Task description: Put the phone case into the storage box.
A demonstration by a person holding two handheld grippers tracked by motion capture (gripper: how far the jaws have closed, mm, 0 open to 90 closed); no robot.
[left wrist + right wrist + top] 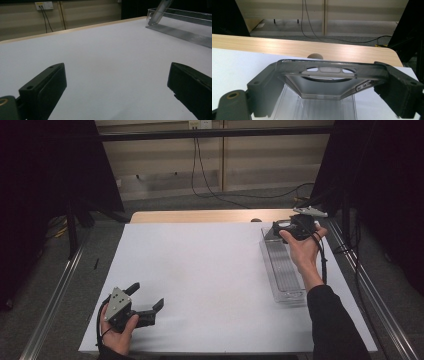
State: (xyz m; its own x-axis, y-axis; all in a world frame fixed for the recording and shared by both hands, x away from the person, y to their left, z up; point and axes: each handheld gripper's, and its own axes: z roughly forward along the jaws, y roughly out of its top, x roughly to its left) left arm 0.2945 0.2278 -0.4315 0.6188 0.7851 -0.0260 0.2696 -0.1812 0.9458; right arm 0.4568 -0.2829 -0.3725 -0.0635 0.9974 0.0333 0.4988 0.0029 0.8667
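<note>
My right gripper [286, 228] is at the far right of the table, shut on a smoky translucent phone case [329, 67]; the jaws press on its two long sides. The case [278, 226] hangs tilted over the far end of a clear ribbed plastic tray [282, 270], with one end dipping toward the tray floor [294, 110]. The left gripper view shows that case [160, 11] slanting down into the tray [180, 31]. My left gripper [147, 295] rests low at the near left of the white sheet, open, with nothing between its jaws [117, 82].
A white sheet [200, 270] covers the table, with a bare wooden strip [200, 216] along the far edge and a small round knob [256, 220] on it. Metal rails [55, 290] run down both sides. Cables lie on the floor beyond, with dark curtains to either side.
</note>
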